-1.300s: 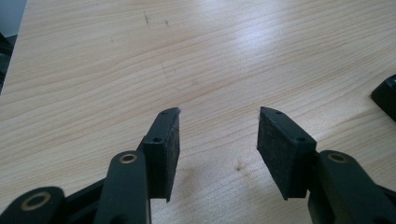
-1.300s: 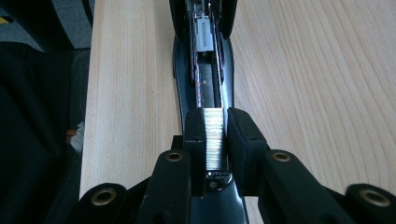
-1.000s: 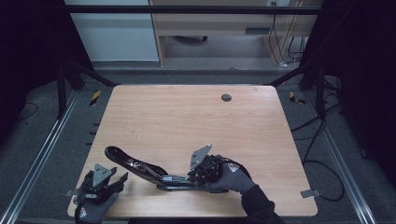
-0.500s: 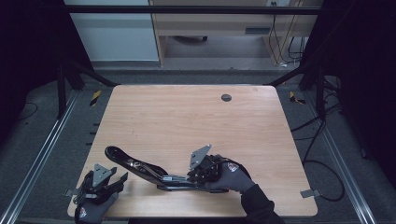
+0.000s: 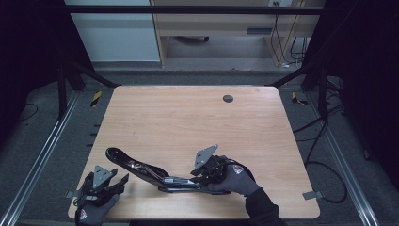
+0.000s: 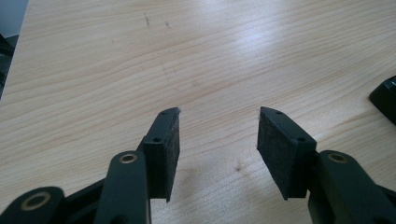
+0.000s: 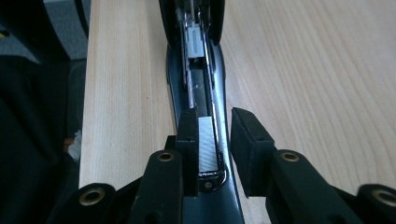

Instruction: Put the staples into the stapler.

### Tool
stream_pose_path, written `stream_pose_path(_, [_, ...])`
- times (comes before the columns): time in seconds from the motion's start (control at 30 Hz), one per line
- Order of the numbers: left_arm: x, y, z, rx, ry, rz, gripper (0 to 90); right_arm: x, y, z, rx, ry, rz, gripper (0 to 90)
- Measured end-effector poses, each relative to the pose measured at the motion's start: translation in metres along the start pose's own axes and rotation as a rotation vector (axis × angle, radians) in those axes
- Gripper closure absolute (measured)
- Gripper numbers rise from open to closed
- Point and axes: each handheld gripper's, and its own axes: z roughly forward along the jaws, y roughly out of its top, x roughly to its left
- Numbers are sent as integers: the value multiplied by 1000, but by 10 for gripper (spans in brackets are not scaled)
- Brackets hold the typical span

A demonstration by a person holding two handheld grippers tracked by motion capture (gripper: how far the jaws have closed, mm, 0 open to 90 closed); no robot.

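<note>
The task object is a long black stapler opened flat (image 5: 150, 170), with a metal staple channel along its base; it lies on the light wooden table (image 5: 188, 122) near the near edge, between the two hands. Its long axis runs from the rounded top arm at near left, rising slightly toward the far side, to the base end at near right. The right gripper (image 5: 207, 175) sits at that right-hand end, aligned with the long axis: in the right gripper view the stapler base (image 7: 198, 93) extends straight ahead from between the jaws, with a strip of silver staples (image 7: 207, 142) lying in the channel just beside one pad. The right jaws have just been opening; they stand partly open and straddle the channel, one pad close against the staple strip and the other pad apart from the base, so no firm grip is exerted. The left gripper (image 5: 110, 182) rests at the near-left corner, jaws partly open with bare table between the pads (image 6: 163, 149), holding nothing; the stapler lies to its right, near but apart. The right hand is the nearer, and any coming move should proceed along the channel axis.
</note>
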Motion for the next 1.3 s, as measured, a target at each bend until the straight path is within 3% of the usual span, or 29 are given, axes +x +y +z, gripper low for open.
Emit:
stream_pose_path(0.27, [0,0,-2,-18,-10,-14,480,0,-7,-17,-90,-115,94,709])
stream_pose_path(0.4, [2,1,-5,-34,-22,-26,480,-1,-15,-25,-128,-198,152,695])
stream_pose_path(0.8, [3,3,-11,-75,-55,-25,476,-4,-50,-38,-167,-368,311,623])
stream_pose_path(1.07, [8,7,-15,-92,-73,-18,466,-5,-75,-53,-225,-531,449,605])
stream_pose_path(1.3, [12,10,-21,-104,-91,-16,456,-1,-106,-57,-225,-584,532,573])
